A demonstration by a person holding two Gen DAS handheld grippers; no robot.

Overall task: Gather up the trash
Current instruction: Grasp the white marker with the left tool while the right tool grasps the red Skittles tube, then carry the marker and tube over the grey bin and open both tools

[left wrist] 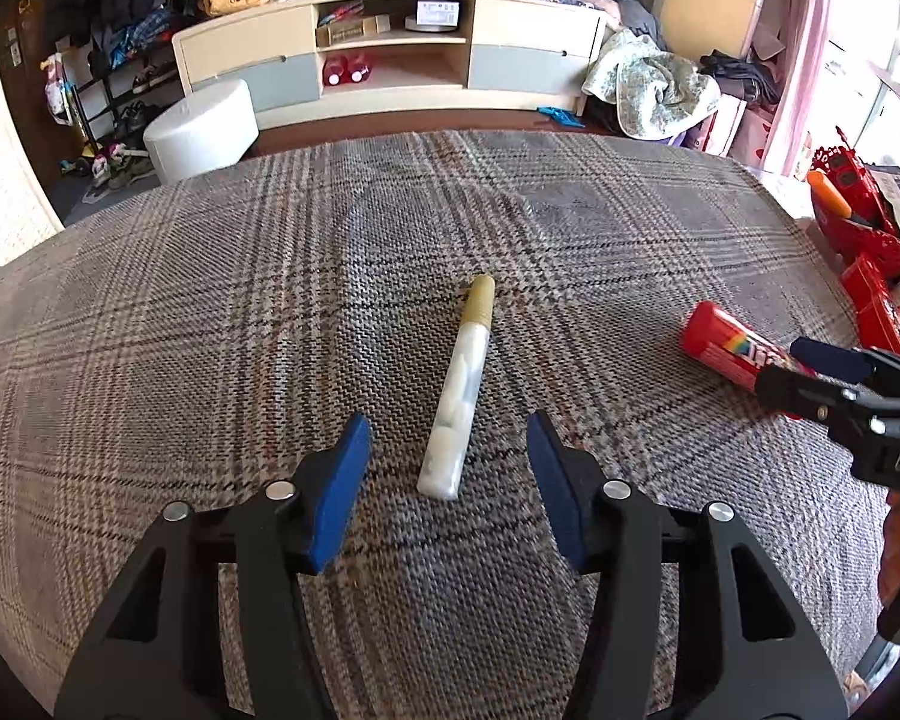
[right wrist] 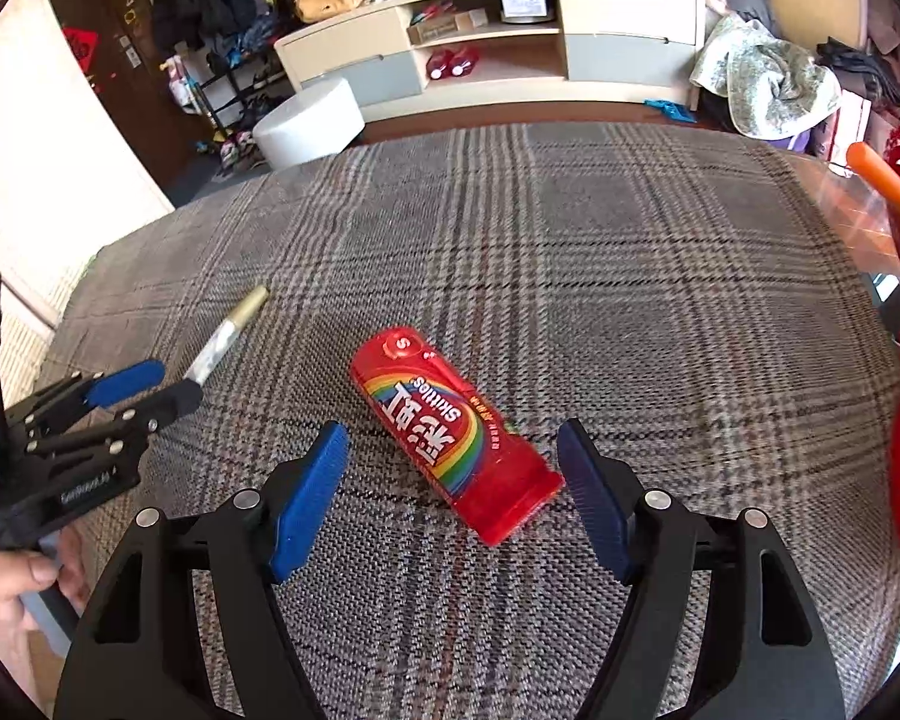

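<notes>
step: pre-grasp, 2 items | left gripper (left wrist: 448,468) wide open, empty, straddling tube (left wrist: 457,391) | right gripper (right wrist: 453,483) wide open, empty, straddling candy box (right wrist: 450,441) | next: lower, close

Bright daylight in both wrist views, with heavy fisheye bending.

I see light pouring in from the far right, where the window behind the pink curtain (left wrist: 801,42) blows out white. The grey plaid woven tablecloth (left wrist: 270,300) is evenly lit and sharp at centre, its far edge bowed into a curve. The red Skittles candy container (right wrist: 450,438) shows a mild sheen. Corners fall to black vignette.
</notes>
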